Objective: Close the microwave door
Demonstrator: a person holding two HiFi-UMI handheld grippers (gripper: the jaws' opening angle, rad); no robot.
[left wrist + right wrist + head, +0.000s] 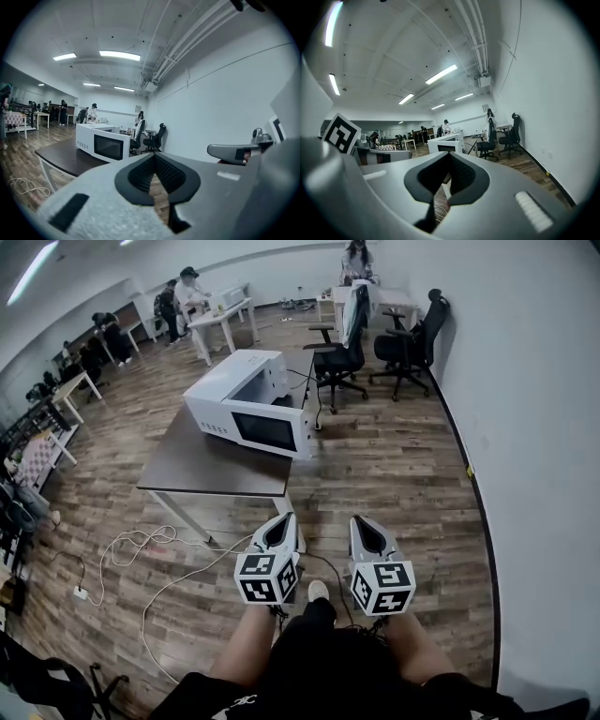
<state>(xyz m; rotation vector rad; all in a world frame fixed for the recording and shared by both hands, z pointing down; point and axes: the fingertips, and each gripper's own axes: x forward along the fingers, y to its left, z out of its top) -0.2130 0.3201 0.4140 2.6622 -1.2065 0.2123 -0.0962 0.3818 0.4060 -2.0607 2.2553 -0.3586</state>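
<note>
Looking down in the head view, a white microwave (246,401) sits on a dark table (202,470), its door flush, well apart from the left gripper (284,518) and right gripper (360,521). Left gripper view: jaws pressed together, empty, microwave ahead-left. Right gripper view: jaws likewise together, holding nothing, microwave straight ahead

Wood-plank floor (394,465); white wall (534,427) on the right. Dark surface (202,465) mid-room, two black office chairs (339,357) behind it, white tables (220,320) further back. Ceiling strip lights (119,55) lit.
</note>
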